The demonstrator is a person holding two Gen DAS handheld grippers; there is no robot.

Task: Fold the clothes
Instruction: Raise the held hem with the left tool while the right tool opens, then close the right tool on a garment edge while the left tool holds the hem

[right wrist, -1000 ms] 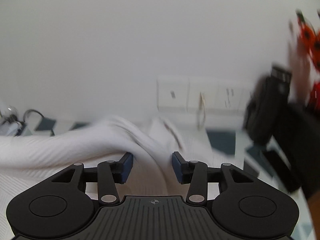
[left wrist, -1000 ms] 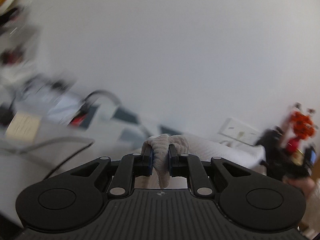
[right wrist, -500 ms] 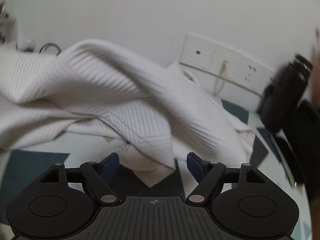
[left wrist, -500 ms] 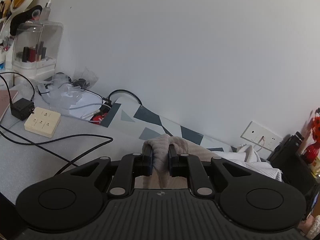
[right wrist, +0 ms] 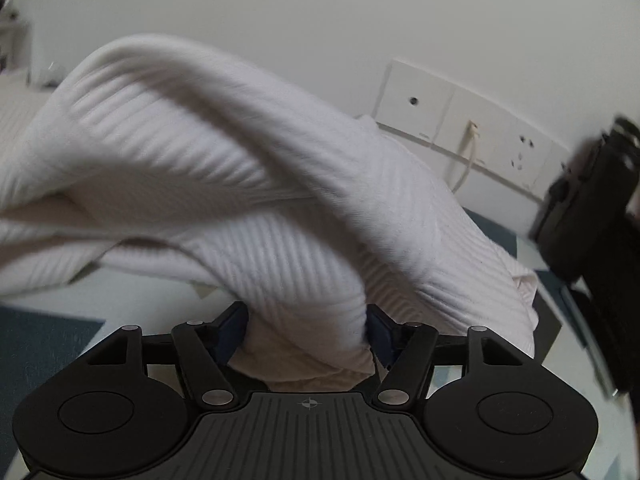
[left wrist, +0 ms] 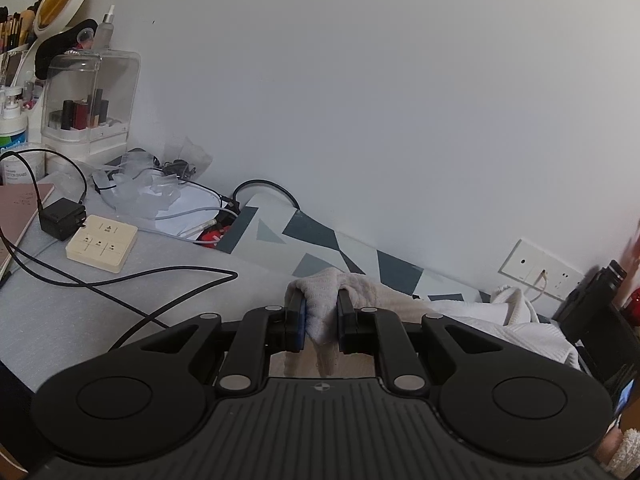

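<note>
A white ribbed sweater (right wrist: 240, 184) lies heaped on the table and fills most of the right wrist view. My right gripper (right wrist: 306, 326) is low at its near edge. Its jaws are closing, and a thick fold of the sweater is packed between the pads. In the left wrist view my left gripper (left wrist: 321, 314) is shut on a cream knitted corner of the garment (left wrist: 320, 286), which sticks up above the fingertips. The rest of the sweater (left wrist: 512, 320) trails off to the right behind that gripper.
A patterned grey and white mat (left wrist: 304, 240) runs along the wall. To the left are a beige power strip (left wrist: 102, 243), a black adapter (left wrist: 62, 219), loose cables (left wrist: 160, 276) and a clear cosmetics box (left wrist: 90, 100). Wall sockets (right wrist: 460, 120) and a black bag (right wrist: 592, 208) sit at the right.
My right gripper opened wide, sank onto the sweater and closed around a fold of it. The left gripper kept its grip while its view turned and steadied.
</note>
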